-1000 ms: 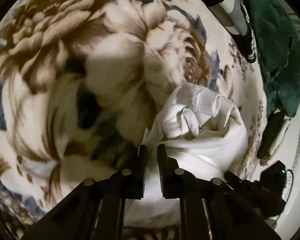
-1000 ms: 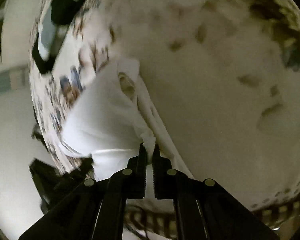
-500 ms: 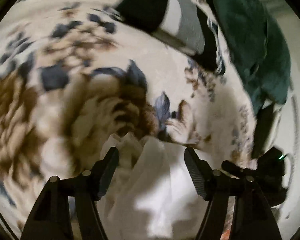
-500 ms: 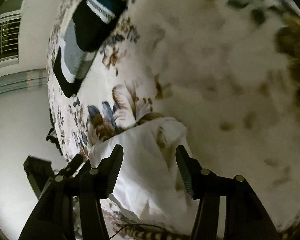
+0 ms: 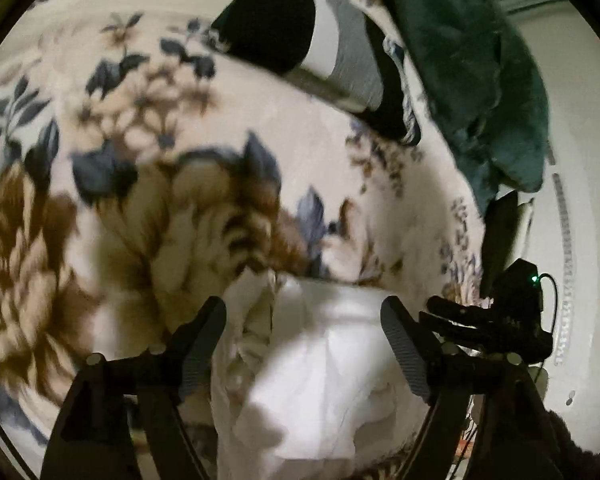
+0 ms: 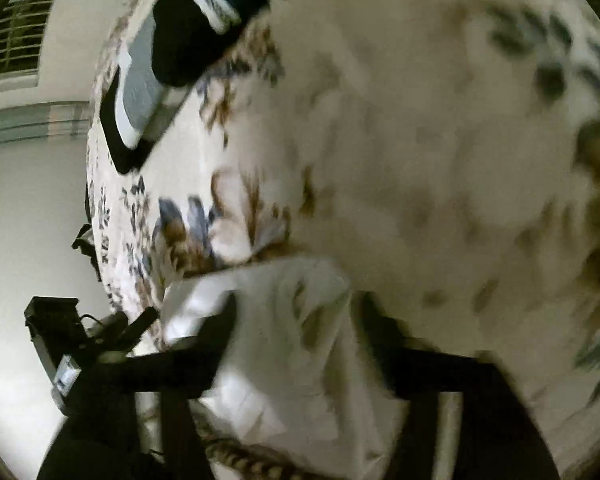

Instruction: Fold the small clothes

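A small white garment (image 5: 324, 380) lies crumpled on the floral blanket (image 5: 172, 128), partly folded over itself. My left gripper (image 5: 304, 312) hovers over its near part, jaws opening wide, the cloth below them and free of the pads. In the right wrist view the same white garment (image 6: 284, 360) lies under my right gripper (image 6: 296, 312), whose jaws are also opening and press on nothing. The right gripper (image 5: 484, 320) shows at the right of the left wrist view, and the left gripper (image 6: 112, 332) shows at the lower left of the right wrist view.
A folded black, white and grey striped garment (image 5: 312, 40) rests at the far side of the blanket, also in the right view (image 6: 168, 64). A dark green cloth pile (image 5: 476, 68) lies beside it at the bed's edge. Pale floor (image 6: 24, 208) lies beyond.
Both grippers were shut on the white garment a second ago. Both have let it go, their jaws have spread wide, and they have drawn back so the garment lies lower in each view.
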Demonstrator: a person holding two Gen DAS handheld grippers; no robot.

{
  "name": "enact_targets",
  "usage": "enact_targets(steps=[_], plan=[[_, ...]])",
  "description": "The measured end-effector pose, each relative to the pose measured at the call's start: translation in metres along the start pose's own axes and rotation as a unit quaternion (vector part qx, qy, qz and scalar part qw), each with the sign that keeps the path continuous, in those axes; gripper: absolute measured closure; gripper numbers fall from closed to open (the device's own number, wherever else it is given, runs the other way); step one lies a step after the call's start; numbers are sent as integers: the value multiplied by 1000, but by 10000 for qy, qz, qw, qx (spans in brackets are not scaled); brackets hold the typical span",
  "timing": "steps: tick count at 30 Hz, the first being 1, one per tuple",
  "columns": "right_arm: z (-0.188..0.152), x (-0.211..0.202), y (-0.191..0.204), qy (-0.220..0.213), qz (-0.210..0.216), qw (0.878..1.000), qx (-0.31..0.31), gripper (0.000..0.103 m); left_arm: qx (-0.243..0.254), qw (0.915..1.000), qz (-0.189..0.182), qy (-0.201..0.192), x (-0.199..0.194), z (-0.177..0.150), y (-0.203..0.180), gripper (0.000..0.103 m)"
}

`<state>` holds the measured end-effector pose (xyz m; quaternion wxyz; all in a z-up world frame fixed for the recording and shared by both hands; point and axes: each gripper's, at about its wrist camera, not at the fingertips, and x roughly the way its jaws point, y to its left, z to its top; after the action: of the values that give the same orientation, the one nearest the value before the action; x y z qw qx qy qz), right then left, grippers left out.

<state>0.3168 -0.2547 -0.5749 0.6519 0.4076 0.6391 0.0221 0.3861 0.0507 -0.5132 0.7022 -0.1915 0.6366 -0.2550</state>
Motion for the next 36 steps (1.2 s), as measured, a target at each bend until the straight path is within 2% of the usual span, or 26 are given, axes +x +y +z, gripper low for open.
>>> enact_targets(steps=[3, 5, 7, 11, 12, 13, 14, 16, 17, 21, 26, 30, 33, 36], plan=[[15, 17, -4, 452, 297, 9983, -211, 26, 73, 9993, -32, 368, 27, 11, 8, 24], [21, 34, -5, 796, 370, 9955, -367, 25, 139, 9967, -145, 788, 56, 16, 12, 24], [24, 51, -6, 1101, 467, 9916, -494, 25, 247, 9946, -157, 998, 75, 17, 8, 24], [29, 64, 0, 1256, 701, 9878, -590, 24, 639, 9937, -156, 904, 83, 14, -6, 25], [30, 64, 1, 1225, 756, 9879, -581, 29, 687, 9937, -151, 875, 82, 13, -7, 33], [29, 63, 3, 1171, 761, 9882, -624, 54, 731, 9938, -99, 828, 81, 12, -9, 59], [27, 62, 4, 1142, 671, 9889, -676, 64, 730, 9940, -32, 810, 79, 11, -9, 66], [24, 60, 4, 1102, 690, 9893, -658, 73, 634, 9951, -40, 757, 76, 12, -7, 75], [23, 59, 6, 1103, 740, 9889, -670, 74, 613, 9955, -8, 725, 72, 11, -8, 77], [17, 46, 18, 1008, 737, 9893, -749, 78, 769, 9952, 57, 602, 59, 6, -20, 79], [14, 27, 40, 768, 617, 9919, -802, 80, 675, 9973, 81, 268, 39, 9, -29, 80], [24, -15, 77, 294, 803, 9910, -1035, 81, 669, 9971, -81, -341, -4, 25, -52, 81], [32, -49, 114, -92, 962, 9853, -1410, 82, 800, 9916, -223, -988, -50, 43, -78, 81], [30, -88, 149, -477, 1108, 9739, -1922, 82, 962, 9844, -379, -1425, -87, 51, -95, 81]])
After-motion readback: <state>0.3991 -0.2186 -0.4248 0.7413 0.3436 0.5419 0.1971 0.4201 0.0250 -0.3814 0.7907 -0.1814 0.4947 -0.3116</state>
